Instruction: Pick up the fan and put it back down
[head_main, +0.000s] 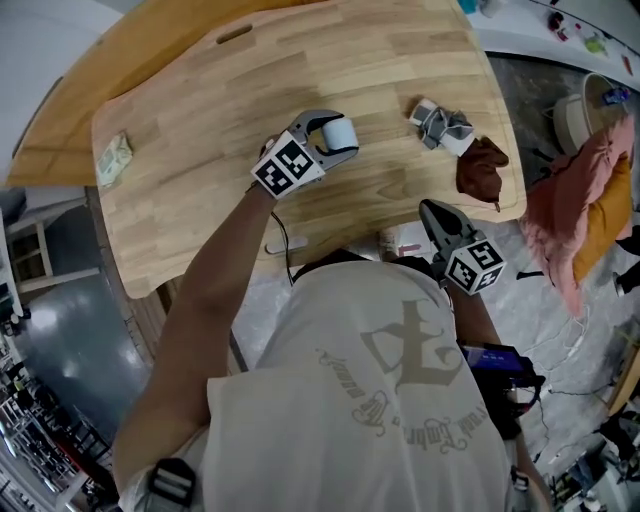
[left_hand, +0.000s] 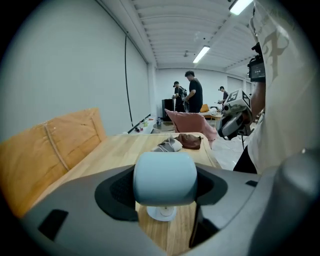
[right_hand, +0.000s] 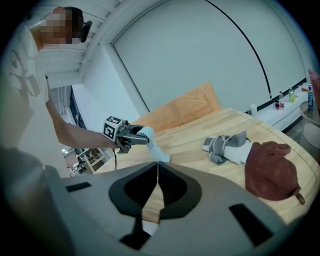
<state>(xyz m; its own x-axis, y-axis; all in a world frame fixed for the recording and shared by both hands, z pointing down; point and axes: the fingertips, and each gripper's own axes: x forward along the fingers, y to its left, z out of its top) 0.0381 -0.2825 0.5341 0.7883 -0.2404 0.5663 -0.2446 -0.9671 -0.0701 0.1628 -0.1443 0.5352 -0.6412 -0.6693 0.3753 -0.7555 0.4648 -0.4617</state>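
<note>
Because the left tool (head_main: 338, 136) is clamped only on the rounded head of the fan (left_hand: 165, 177), whose base appears to rest mid-table (head_main: 200, 200), the smooth shell could slip or pivot between the pads on lifting. The base might then swing, land crooked and topple. Off the near right edge, the right tool (right_hand: 157, 175) is closed on nothing, too far away to steady it.

Pale blue fan (left_hand: 165, 179) stands upright (on its white base).
</note>
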